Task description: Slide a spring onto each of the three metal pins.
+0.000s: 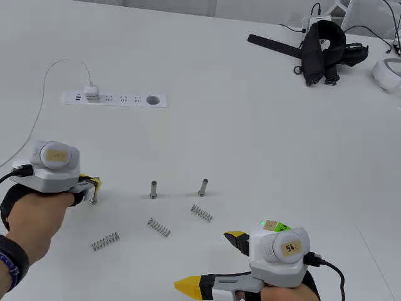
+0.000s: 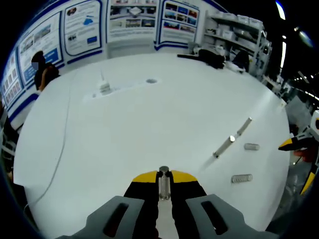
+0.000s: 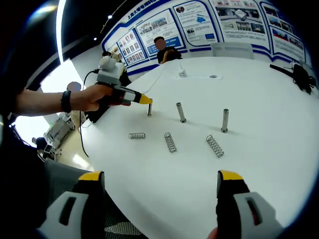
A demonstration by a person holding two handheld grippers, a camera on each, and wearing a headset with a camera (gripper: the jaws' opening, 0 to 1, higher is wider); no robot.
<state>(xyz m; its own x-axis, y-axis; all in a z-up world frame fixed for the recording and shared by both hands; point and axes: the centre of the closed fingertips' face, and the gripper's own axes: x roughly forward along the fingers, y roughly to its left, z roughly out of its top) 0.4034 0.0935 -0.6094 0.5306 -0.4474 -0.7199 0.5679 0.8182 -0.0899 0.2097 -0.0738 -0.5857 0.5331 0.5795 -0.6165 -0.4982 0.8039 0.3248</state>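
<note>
My left gripper (image 1: pixel 94 189) (image 2: pixel 163 181) is shut on a short metal pin (image 2: pixel 163 185) that stands upright on the white table, at the left of the row. Two more pins, one in the middle (image 1: pixel 153 189) (image 3: pixel 181 112) and one on the right (image 1: pixel 203 187) (image 3: pixel 225 120), stand upright and bare. Three springs lie flat in front of them: left (image 1: pixel 104 241) (image 3: pixel 136 135), middle (image 1: pixel 158 227) (image 3: pixel 170 142), right (image 1: pixel 201 213) (image 3: pixel 215 146). My right gripper (image 1: pixel 212 262) (image 3: pixel 160 179) hovers open near the front edge, short of the springs, holding nothing.
A white power strip (image 1: pixel 114 99) with a plugged charger and a trailing cable lies behind the pins. Black straps and gear (image 1: pixel 319 44) sit at the back right, beside a white device (image 1: pixel 388 74). The table's front edge is close under my right gripper.
</note>
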